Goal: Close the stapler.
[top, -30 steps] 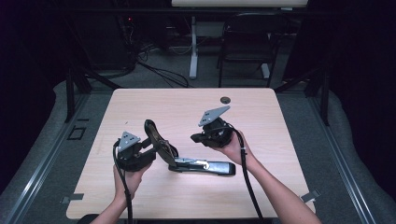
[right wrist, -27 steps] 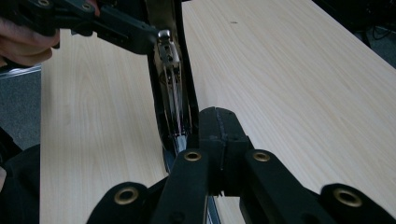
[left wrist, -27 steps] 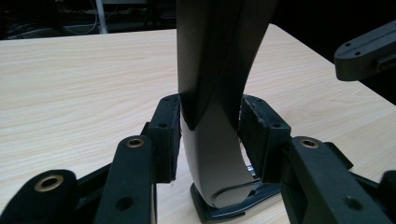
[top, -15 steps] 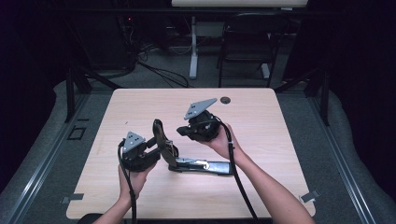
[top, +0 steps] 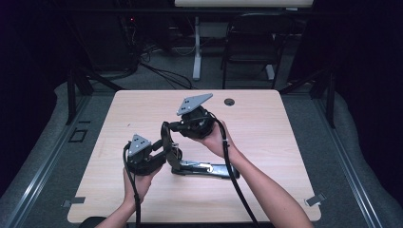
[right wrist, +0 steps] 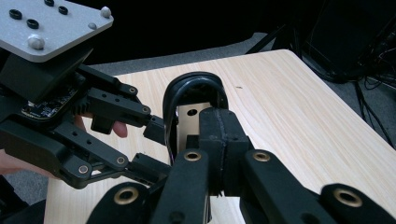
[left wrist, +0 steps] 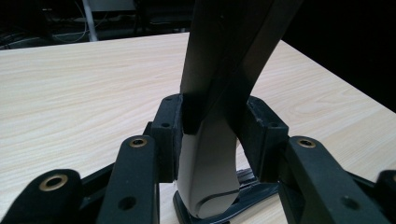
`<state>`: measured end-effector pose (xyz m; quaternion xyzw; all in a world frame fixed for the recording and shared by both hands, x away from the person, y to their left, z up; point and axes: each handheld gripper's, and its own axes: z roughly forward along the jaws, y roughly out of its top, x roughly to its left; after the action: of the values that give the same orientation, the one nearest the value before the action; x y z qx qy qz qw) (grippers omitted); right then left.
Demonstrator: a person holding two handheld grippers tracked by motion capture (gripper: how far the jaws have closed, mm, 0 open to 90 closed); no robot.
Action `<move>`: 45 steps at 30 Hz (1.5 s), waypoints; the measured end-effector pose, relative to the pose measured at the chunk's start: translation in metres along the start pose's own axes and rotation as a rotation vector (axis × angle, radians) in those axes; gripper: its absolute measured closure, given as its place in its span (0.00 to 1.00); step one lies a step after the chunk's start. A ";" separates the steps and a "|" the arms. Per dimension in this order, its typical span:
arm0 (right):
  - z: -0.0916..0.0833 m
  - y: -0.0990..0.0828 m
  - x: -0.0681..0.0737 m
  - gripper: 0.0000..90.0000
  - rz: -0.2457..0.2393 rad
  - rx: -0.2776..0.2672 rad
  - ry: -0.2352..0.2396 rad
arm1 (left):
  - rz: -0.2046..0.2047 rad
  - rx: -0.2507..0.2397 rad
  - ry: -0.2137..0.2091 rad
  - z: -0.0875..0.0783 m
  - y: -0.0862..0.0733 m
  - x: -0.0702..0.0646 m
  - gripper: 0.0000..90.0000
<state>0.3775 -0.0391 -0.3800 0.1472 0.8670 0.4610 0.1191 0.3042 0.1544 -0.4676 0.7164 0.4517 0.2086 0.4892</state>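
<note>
A long black stapler lies on the wooden table (top: 285,142), its base (top: 209,168) flat and its upper arm (top: 166,142) swung up almost upright. My left gripper (top: 161,154) is shut on that arm low down. In the left gripper view both pads clamp the grey-black arm (left wrist: 224,70) just above the base (left wrist: 243,179), and the left gripper (left wrist: 212,135) is tight on it. My right gripper (top: 173,126) is higher, at the arm's rounded top end (right wrist: 194,84). Its jaws (right wrist: 218,135) look pressed together right in front of that end. The left gripper (right wrist: 152,147) also appears there.
A small dark grommet (top: 229,101) sits near the table's far edge. Beyond the table stand a chair (top: 247,42) and a white table leg (top: 196,47), with cables on the floor. Bare wood lies left, right and behind the stapler.
The right gripper has come left and down to the top of the stapler arm. The left gripper has shifted right with the arm, which now stands more upright.
</note>
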 end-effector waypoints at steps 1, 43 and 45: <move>0.000 0.000 0.000 1.00 -0.001 0.001 0.002 | 0.001 0.004 0.003 0.000 0.000 0.000 0.68; -0.033 -0.032 -0.008 1.00 0.068 -0.024 -0.006 | 0.047 0.087 -0.087 0.016 -0.006 -0.014 0.62; -0.035 -0.035 -0.009 1.00 0.080 -0.030 -0.004 | 0.044 0.097 -0.101 0.017 -0.006 -0.013 0.61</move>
<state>0.3692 -0.0881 -0.3899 0.1809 0.8530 0.4782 0.1046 0.3078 0.1357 -0.4789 0.7585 0.4201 0.1606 0.4715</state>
